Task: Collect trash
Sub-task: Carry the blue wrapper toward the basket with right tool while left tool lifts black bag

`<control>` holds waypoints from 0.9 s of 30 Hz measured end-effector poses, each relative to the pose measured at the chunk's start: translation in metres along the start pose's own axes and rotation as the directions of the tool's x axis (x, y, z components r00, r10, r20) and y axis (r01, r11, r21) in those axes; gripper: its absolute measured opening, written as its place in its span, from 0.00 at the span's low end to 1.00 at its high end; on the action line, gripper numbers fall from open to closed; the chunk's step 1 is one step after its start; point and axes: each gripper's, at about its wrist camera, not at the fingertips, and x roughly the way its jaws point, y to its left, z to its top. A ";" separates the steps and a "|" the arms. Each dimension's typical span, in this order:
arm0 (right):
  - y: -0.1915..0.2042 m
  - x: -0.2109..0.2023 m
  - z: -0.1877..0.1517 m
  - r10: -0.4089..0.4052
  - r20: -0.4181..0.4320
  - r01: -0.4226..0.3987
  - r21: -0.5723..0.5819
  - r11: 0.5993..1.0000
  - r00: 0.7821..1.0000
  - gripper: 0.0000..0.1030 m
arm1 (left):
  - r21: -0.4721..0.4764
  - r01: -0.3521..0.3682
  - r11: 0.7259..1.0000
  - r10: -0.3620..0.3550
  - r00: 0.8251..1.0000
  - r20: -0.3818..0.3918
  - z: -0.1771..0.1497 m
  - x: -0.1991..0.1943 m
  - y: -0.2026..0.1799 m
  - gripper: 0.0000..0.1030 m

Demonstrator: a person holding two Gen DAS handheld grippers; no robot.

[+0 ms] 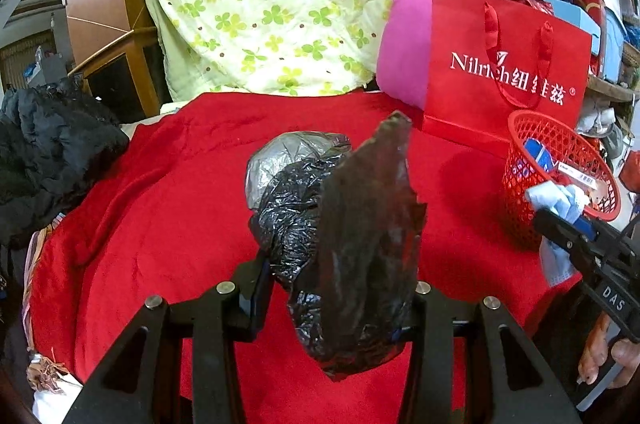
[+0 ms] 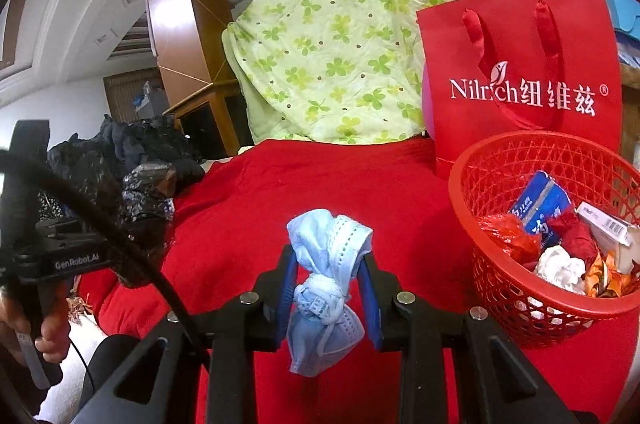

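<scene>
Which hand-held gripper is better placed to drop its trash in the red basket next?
Right. The right hand-held gripper holds the blue mask beside the basket. The left hand-held gripper, holding the black bag, is farther away.

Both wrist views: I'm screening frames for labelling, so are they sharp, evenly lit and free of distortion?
Left wrist view: sharp; the crumpled black plastic bag shows glare, and dark fisheye corners bend the edges. Right wrist view: sharp on the knotted pale blue face mask; the red mesh plastic basket bulges near the rim.
</scene>
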 end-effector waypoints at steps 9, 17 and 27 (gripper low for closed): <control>-0.001 0.005 -0.002 0.016 -0.010 -0.016 -0.011 1.000 1.000 0.31 | 0.022 0.001 1.000 0.000 0.999 -0.045 -0.010 0.012 -0.011 0.46; 0.006 0.005 -0.003 0.041 -0.007 -0.041 -0.042 0.998 0.999 0.31 | 0.033 -0.008 0.999 0.010 0.997 -0.075 -0.012 0.019 -0.018 0.47; 0.004 0.003 -0.002 0.062 0.000 -0.061 -0.032 0.998 0.998 0.31 | 0.039 -0.027 0.999 0.031 0.996 -0.088 -0.010 0.023 -0.024 0.47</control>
